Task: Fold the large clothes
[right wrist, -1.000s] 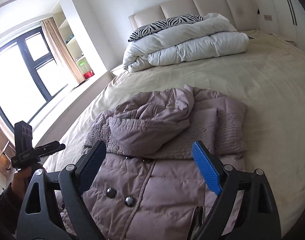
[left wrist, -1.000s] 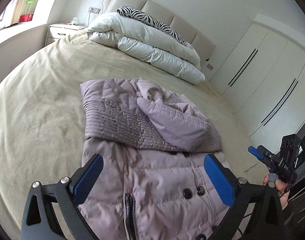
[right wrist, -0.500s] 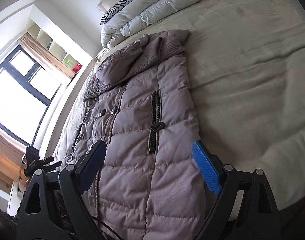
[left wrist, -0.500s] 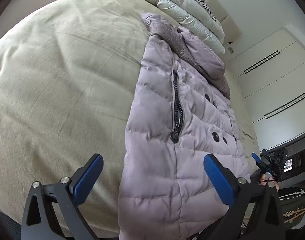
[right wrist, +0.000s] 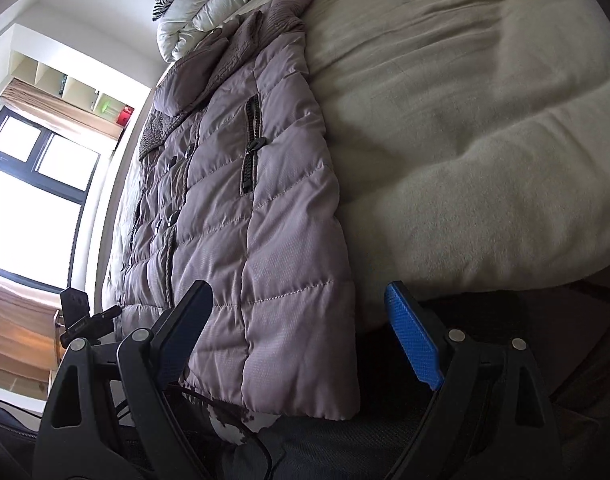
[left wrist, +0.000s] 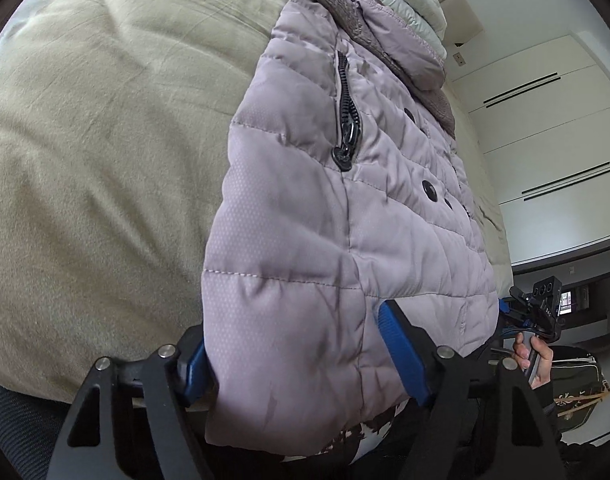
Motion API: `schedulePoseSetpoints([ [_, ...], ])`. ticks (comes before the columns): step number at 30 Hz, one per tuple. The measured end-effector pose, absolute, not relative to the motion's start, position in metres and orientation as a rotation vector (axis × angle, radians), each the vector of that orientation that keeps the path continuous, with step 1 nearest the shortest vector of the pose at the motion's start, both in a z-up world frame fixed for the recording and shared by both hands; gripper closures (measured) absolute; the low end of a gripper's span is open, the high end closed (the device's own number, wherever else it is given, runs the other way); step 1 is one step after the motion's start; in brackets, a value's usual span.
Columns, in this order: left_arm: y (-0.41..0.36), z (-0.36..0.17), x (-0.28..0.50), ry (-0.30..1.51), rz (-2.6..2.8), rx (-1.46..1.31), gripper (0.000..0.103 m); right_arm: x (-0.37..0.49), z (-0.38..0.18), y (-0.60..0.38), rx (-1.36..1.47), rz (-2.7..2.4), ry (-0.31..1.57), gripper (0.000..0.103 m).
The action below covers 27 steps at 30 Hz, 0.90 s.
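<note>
Left gripper (left wrist: 301,356): its jaws have just been closing around the left corner of the jacket's hem. One blue pad (left wrist: 403,352) presses into the quilted cloth at the right; the other sits against the hem's outer edge at the left, so the corner is pinched between them.
Right gripper (right wrist: 305,344): wide open, holding nothing. The right corner of the hem lies between the fingers; the left finger overlaps the cloth, while the blue pad (right wrist: 413,344) at the right stands clear of it (whether the left finger touches the fabric I cannot tell).
Person's hand (left wrist: 535,360): seen from the left wrist view at the far side of the hem, wrapped around the handle of the other gripper.
Jacket (left wrist: 345,200): a pale mauve quilted puffer, lying lengthwise on the bed, front up, hem hanging a little over the near edge, hood and knitted collar folded down at the far end.
Pocket zip (left wrist: 347,120): dark, running along the panel nearest the left gripper (a matching one shows in the right wrist view).
Snap buttons (left wrist: 429,188): dark, in a row down the middle.
Bed (left wrist: 105,140): covered in a beige sheet, wrinkled.
Duvet (right wrist: 225,4): white, folded, at the head end beyond the jacket.
Wardrobe (left wrist: 545,120): white doors beside the bed.
Window (right wrist: 29,184): bright, dark-framed.
</note>
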State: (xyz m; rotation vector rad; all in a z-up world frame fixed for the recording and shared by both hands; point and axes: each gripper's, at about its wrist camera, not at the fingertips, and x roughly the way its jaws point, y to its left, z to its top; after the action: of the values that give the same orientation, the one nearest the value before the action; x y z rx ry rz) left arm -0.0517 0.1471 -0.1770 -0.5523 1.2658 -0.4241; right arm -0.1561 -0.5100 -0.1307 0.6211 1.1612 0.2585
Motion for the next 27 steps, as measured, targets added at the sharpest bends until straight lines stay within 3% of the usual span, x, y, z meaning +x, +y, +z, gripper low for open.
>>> schedulePoseSetpoints([
  [7, 0.143, -0.181, -0.050, 1.276, -0.437, -0.566, 0.029, -0.157, -0.145, -0.503, 0.724, 0.330, 1.252, 0.035],
  [13, 0.145, -0.182, -0.053, 1.278, -0.443, -0.574, 0.050, -0.155, -0.156, -0.496, 0.728, 0.327, 1.303, 0.044],
  [15, 0.143, -0.184, -0.053, 1.272, -0.447, -0.585, 0.062, -0.154, -0.157, -0.497, 0.745, 0.334, 1.305, 0.065],
  [18, 0.137, -0.185, -0.056, 1.265, -0.441, -0.568, 0.076, -0.155, -0.160, -0.497, 0.741, 0.336, 1.301, 0.077],
  [23, 0.129, -0.172, -0.061, 1.232, -0.451, -0.499, 0.088, -0.159, -0.150, -0.487, 0.674, 0.328, 1.276, 0.092],
  [27, 0.130, -0.166, -0.071, 1.229, -0.461, -0.488, 0.090, -0.165, -0.134, -0.473, 0.601, 0.339, 1.269, 0.096],
])
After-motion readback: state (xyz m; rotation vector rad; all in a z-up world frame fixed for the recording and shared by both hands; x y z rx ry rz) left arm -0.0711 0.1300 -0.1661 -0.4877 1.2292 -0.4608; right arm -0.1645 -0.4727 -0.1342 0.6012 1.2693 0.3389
